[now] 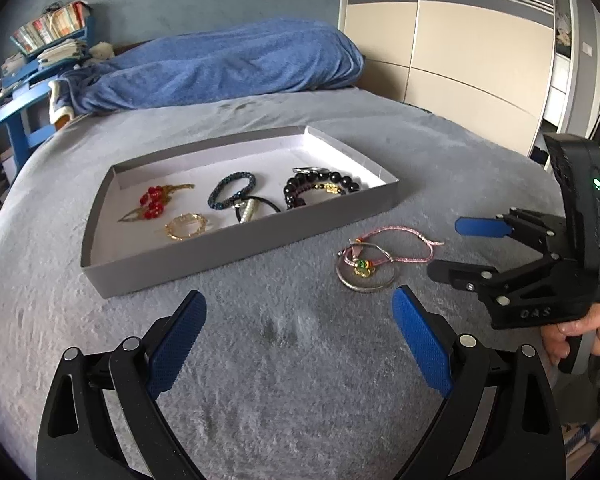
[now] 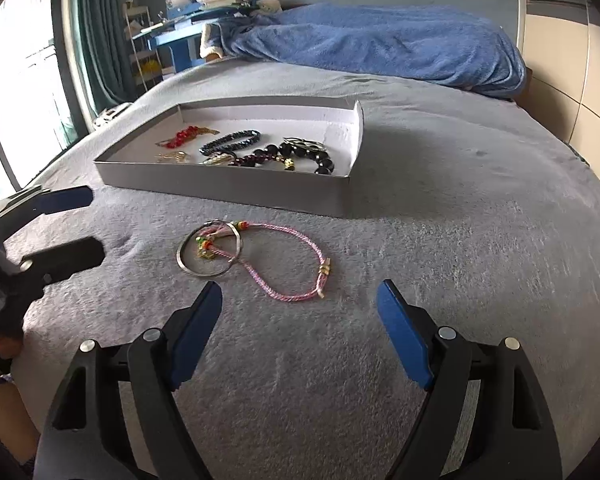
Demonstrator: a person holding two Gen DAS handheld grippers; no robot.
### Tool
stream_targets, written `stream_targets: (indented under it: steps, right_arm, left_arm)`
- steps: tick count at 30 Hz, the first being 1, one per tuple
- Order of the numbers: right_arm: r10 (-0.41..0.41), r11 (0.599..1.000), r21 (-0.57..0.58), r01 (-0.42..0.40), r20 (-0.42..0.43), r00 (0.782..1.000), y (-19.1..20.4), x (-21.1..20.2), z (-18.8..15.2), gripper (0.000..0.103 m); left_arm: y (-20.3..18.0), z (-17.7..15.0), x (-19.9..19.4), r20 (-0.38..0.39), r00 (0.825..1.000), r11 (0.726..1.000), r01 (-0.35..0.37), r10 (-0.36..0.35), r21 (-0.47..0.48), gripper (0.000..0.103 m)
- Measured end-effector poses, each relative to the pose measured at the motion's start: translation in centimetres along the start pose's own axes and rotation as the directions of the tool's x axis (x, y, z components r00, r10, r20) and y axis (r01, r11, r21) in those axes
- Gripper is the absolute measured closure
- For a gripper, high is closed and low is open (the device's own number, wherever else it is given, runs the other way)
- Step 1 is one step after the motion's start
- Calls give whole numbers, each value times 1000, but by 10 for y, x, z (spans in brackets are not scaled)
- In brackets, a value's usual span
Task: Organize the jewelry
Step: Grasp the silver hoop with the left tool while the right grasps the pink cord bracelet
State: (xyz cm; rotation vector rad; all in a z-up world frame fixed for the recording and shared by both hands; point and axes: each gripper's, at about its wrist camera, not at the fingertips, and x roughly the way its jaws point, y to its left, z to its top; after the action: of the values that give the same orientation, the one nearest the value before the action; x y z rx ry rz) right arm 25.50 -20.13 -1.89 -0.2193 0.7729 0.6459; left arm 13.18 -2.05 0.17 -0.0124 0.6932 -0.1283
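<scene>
Pink cord and bangle, tangled on bed: both grippers' fingers spread, empty; pinch cord alone, lift to tray.

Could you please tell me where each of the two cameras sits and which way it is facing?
Left wrist: on the left gripper, low over the bed, facing the tray; the open right gripper and its hand show at right.
Right wrist: on the right gripper, facing the pink cord bracelet; the open left gripper shows at left.
Shared: tray, silver bangle, blue blanket.
</scene>
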Motion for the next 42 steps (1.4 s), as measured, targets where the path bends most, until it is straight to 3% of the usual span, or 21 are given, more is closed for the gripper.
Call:
stream_targets:
  steps: [9, 13, 20, 30, 35, 37, 42]
  right_arm:
    - [-32, 999, -7, 32, -45, 998, 0, 16, 7, 44]
    - [-11, 1000, 3, 11, -58, 998, -3, 19, 6, 73]
    - [25, 999, 48, -22, -57, 998, -10, 20, 3, 100]
    - [-18, 989, 148, 20, -18, 1000, -27, 11, -2, 100]
    - [-36, 984, 173, 38, -17, 999, -31, 11, -3, 100]
    - [-34, 984, 176, 38, -22, 999, -33, 12, -3, 100]
    - [-33, 983, 179, 37, -25, 999, -33, 13, -3, 100]
  left_arm:
    - [-10, 7, 12, -50, 998, 999, 28, -26, 37, 10]
    - [-21, 20, 22, -65, 997, 997, 37, -33, 64, 10]
    - [-37, 29, 54, -146, 988, 993, 54, -39, 104, 11]
    - [-42, 28, 74, -201, 979, 992, 62, -38, 114, 13]
    - [-46, 26, 83, -229, 973, 989, 67, -36, 132, 34]
    - [-45, 26, 81, -223, 974, 989, 73, -43, 131, 52]
    - [-45, 25, 72, -200, 978, 989, 81, -55, 127, 52]
